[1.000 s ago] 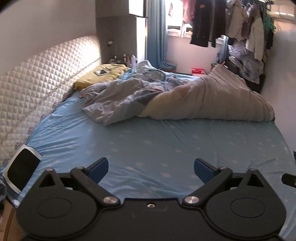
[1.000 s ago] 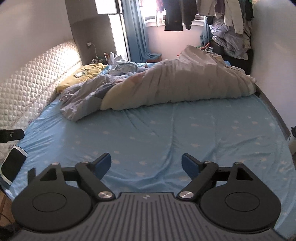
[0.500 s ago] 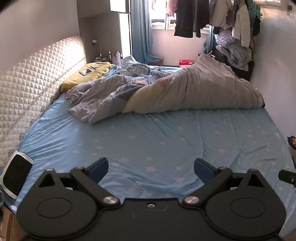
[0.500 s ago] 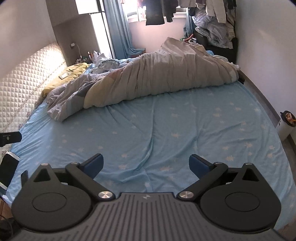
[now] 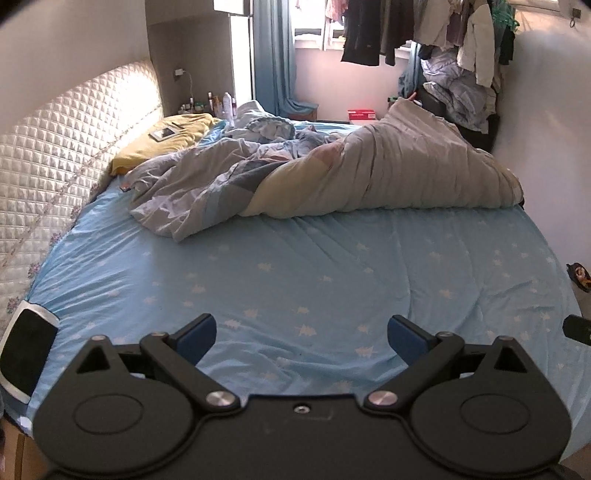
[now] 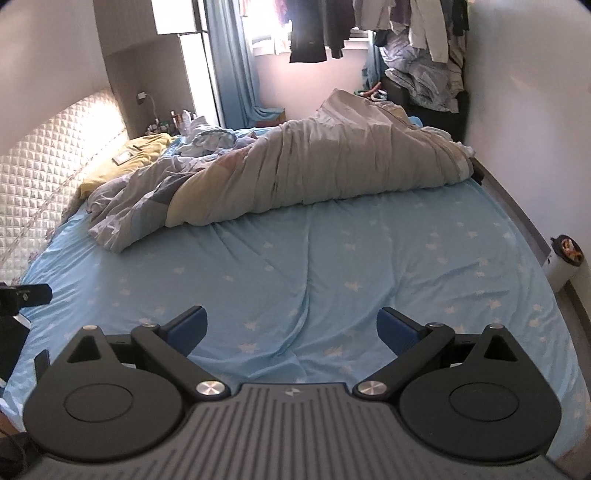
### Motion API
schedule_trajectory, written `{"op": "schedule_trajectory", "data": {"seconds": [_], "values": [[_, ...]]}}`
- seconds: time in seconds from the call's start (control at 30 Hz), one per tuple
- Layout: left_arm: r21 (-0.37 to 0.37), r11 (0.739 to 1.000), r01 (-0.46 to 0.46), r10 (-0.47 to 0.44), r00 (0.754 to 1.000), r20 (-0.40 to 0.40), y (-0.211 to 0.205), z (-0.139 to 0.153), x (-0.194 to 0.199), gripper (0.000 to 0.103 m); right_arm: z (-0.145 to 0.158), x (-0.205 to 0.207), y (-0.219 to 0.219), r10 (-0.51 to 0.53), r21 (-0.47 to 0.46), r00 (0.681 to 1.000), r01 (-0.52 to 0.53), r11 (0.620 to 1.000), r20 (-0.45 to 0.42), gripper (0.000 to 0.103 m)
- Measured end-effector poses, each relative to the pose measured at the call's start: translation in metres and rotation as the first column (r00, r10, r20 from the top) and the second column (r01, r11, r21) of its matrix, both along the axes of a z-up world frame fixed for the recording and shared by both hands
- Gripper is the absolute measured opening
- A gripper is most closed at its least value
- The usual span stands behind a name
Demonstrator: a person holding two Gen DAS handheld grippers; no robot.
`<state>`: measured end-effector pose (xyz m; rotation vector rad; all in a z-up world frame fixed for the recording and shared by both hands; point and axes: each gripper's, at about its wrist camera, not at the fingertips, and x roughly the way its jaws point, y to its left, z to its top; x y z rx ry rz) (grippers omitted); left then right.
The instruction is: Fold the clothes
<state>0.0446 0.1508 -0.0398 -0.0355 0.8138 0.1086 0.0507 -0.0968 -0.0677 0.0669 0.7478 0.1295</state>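
Both my cameras sit just behind my fingers and look forward and down across the bed [image 5: 295, 266] from its near edge toward the window wall. My left view faces slightly rightward, with the headboard [image 5: 55, 177] filling its left side. My right view takes in more of the right wall. Both share the blue sheet [image 6: 332, 266], the heaped duvet [image 6: 332, 173] and the hanging clothes [image 5: 406, 33].

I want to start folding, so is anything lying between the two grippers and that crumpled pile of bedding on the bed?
Nothing visible. Only bare blue star-print sheet lies between the open left gripper, the open right gripper and the crumpled grey duvet. The phone on the yellow pillow sits off to the side.
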Motion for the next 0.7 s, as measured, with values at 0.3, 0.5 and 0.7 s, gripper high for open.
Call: {"op": "schedule_trajectory", "data": {"seconds": [0.3,0.5,0.7], "values": [[-0.016,0.999,0.045,-0.045,0.998,-0.035,0.015,-0.008,0.005,0.099,-0.003,0.003,0.016,-0.054,-0.010,0.998,0.054,0.998,-0.020,0.100],[-0.025,0.997,0.070,-0.071,0.997,-0.035,0.019,-0.010,0.009,0.099,-0.004,0.002,0.018,-0.067,-0.023,0.997,0.066,0.998,-0.031,0.100],[-0.026,0.997,0.071,-0.072,0.997,-0.024,0.020,-0.010,0.008,0.099,-0.003,0.001,0.022,-0.074,-0.031,0.997,0.073,0.997,-0.029,0.100]]}}
